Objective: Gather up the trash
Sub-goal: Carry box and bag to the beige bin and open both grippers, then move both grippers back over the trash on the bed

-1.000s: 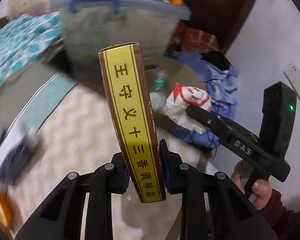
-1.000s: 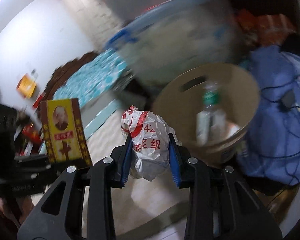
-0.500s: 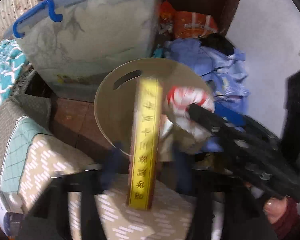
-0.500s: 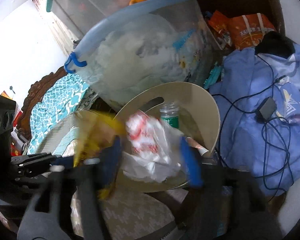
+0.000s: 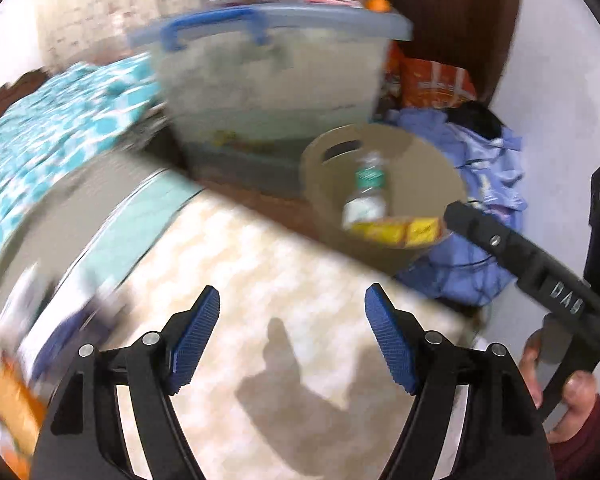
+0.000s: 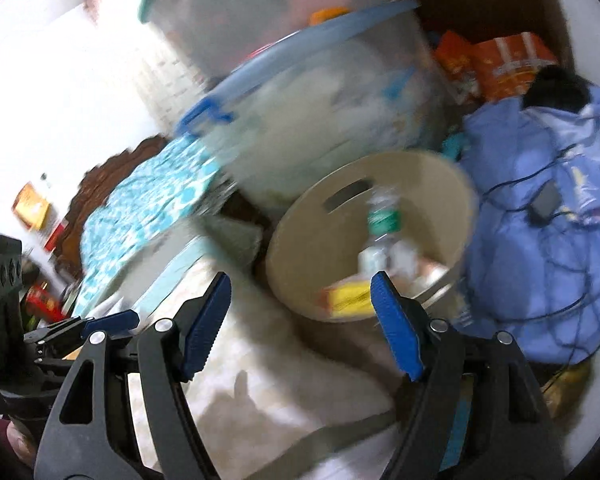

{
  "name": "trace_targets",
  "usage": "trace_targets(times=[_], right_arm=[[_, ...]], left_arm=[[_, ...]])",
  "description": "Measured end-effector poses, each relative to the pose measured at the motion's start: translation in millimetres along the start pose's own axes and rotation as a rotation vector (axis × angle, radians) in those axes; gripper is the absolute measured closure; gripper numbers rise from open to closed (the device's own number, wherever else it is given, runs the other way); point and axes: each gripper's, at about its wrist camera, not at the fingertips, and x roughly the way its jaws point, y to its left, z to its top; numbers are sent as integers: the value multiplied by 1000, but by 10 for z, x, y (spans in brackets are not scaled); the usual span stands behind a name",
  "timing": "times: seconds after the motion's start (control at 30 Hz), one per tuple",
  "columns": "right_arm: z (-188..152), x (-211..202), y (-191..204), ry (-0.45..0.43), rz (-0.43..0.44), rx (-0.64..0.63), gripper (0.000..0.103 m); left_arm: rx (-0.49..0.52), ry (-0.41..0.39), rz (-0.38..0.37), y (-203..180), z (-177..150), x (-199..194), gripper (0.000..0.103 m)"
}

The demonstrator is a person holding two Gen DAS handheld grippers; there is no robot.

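The left wrist view looked forward and down along its own fingers point(image 5: 374, 340), over a pale patterned surface point(image 5: 260, 264), toward the bin point(image 5: 328, 200) up and right of centre, not far off. The right wrist view looked the same way from the bin's other side, nearer, with the bin point(image 6: 300, 256) just beyond its fingers point(image 6: 396, 324). Both shared the bin, the tub point(image 5: 276, 80) behind it and the blue cloth point(image 6: 540, 208) beside it. Each saw the other gripper at its edge.

Bin point(image 6: 300, 240) contents motion-blurred, yellow box point(image 6: 346, 300) unreadable
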Motion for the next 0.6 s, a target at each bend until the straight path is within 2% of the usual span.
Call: trace_targets(times=[0.23, 0.37, 0.6], right_arm=[[-573, 285, 883, 177, 145, -137, 30], [-895, 389, 1325, 260, 194, -209, 30], [-1284, 429, 1872, 329, 222, -295, 30]], left_arm=[[-191, 38, 234, 888, -956, -556, 32], [-312, 50, 308, 1324, -1422, -843, 32], [-463, 39, 389, 1795, -2041, -1216, 32]])
